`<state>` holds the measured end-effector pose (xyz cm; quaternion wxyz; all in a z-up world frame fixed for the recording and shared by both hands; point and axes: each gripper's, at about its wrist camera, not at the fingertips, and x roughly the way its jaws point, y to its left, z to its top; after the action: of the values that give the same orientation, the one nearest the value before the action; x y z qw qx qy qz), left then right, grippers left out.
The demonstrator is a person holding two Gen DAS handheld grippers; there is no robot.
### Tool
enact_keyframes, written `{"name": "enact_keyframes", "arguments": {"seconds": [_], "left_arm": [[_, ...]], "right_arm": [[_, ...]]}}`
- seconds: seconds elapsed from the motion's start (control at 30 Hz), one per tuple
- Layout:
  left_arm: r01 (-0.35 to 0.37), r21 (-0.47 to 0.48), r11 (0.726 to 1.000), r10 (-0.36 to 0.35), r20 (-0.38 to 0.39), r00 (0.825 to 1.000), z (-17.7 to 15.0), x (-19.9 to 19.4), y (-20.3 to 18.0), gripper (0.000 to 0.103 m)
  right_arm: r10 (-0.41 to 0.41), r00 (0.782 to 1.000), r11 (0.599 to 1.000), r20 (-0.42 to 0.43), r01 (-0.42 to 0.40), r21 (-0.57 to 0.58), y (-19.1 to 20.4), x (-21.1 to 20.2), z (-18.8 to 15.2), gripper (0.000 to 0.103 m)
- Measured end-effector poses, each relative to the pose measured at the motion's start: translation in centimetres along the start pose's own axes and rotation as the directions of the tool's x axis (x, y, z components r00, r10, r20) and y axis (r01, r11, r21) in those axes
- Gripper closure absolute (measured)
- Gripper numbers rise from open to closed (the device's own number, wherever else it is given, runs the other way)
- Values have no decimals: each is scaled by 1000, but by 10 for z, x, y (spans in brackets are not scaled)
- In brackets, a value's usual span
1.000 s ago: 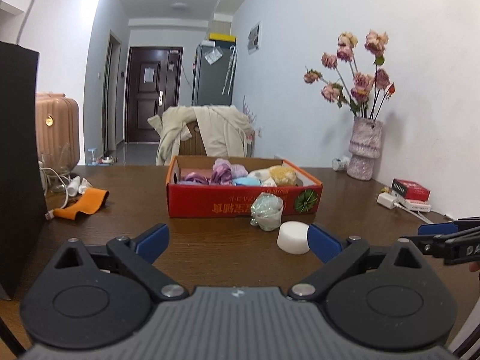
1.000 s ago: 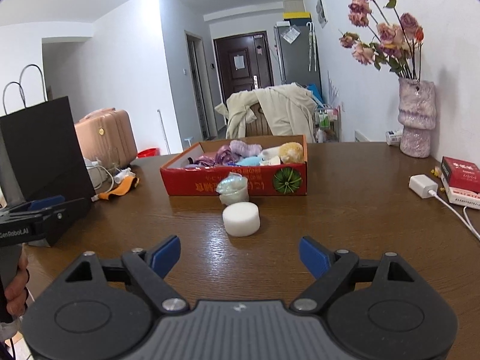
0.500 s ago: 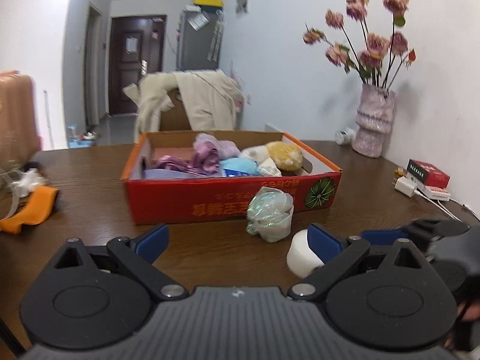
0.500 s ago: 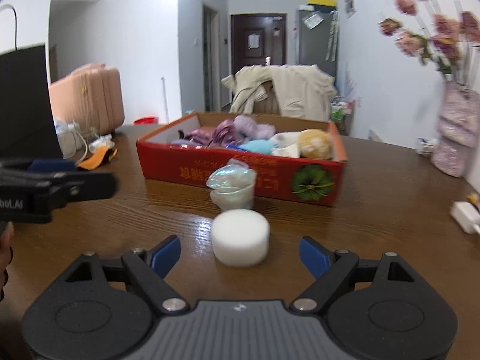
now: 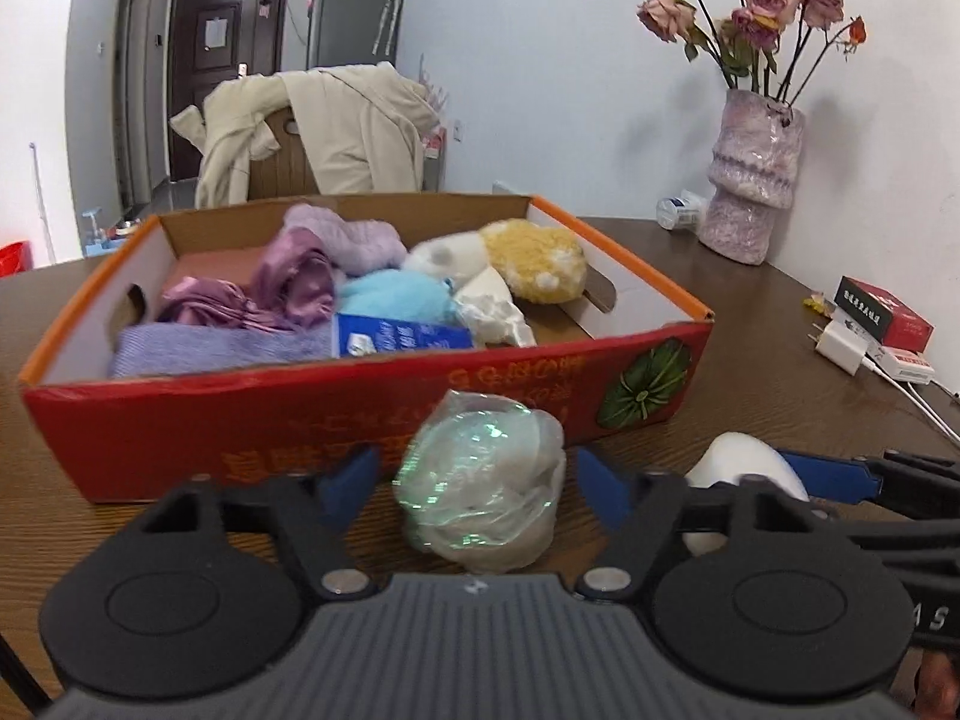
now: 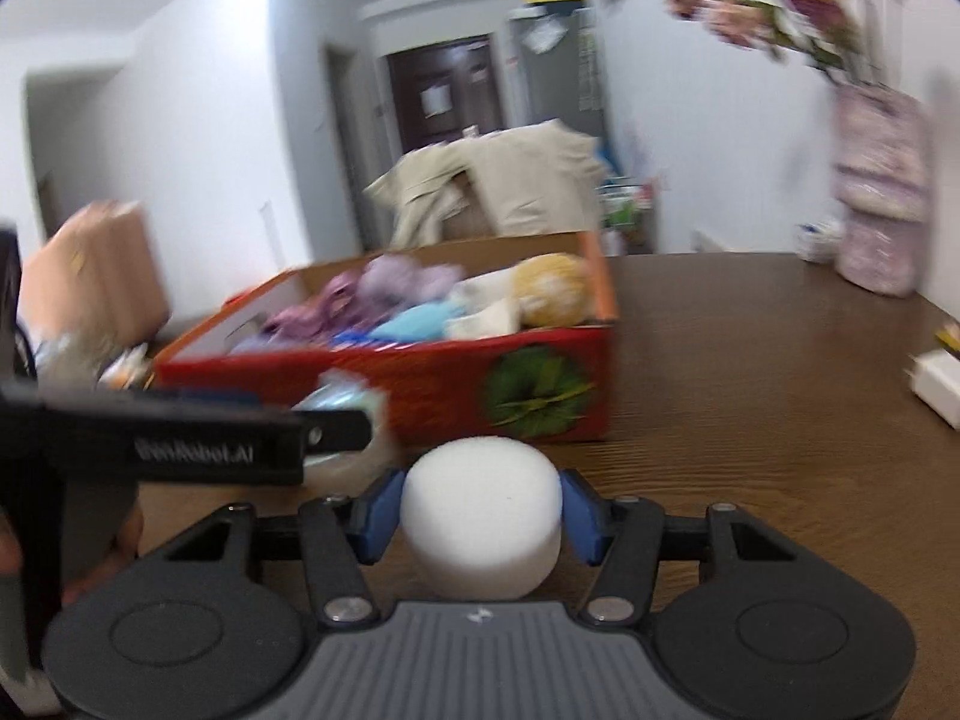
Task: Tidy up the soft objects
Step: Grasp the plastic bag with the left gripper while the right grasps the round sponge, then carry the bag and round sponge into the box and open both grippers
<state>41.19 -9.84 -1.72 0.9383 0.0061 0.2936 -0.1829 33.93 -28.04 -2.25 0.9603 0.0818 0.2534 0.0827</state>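
**Both grippers closing on soft items before the box**

Closing around a crinkled plastic bundle (image 5: 483, 480): left gripper (image 5: 477, 483), jaws narrowing, blue pads just beside the bundle with small gaps showing, not yet pressing. Closing on a white foam puck (image 6: 483, 513): right gripper (image 6: 480, 507), blue pads touching both sides of the puck. Both items resting on the brown table (image 5: 750, 372), the puck at three o'clock from the bundle. Just beyond, at twelve o'clock: red cardboard box (image 5: 336, 414) filled with purple cloths (image 5: 288, 288), a blue plush (image 5: 393, 294) and a yellow plush (image 5: 537, 261). Farther, at two o'clock: pink vase (image 5: 753, 180) with dried roses, against the wall.
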Motion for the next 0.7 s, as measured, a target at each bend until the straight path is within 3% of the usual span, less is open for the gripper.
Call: {"name": "enact_keyframes", "arguments": {"seconds": [0.03, 0.17, 0.4, 0.5, 0.7], "left_arm": [[5, 14, 1000, -5, -1, 1000, -2, 3, -1, 55], [12, 52, 999, -12, -1, 1000, -3, -2, -4, 64], [23, -69, 997, -19, 47, 999, -8, -66, 4, 65], [17, -109, 994, -9, 71, 997, -19, -106, 10, 64], [-5, -164, 986, 27, 134, 991, -48, -181, 18, 63]], "right_arm": [[-10, 1000, 1000, -6, 10, 15, -3, 2, 0, 48], [4, 1000, 1000, -16, -3, 8, -3, 6, -1, 48], [7, 998, 999, -59, -9, -31, 3, 11, -6, 47], [3, 1000, 997, -30, -5, -77, 12, 7, -9, 47], [10, 1000, 992, 21, -7, -124, 41, -39, -19, 48]]}}
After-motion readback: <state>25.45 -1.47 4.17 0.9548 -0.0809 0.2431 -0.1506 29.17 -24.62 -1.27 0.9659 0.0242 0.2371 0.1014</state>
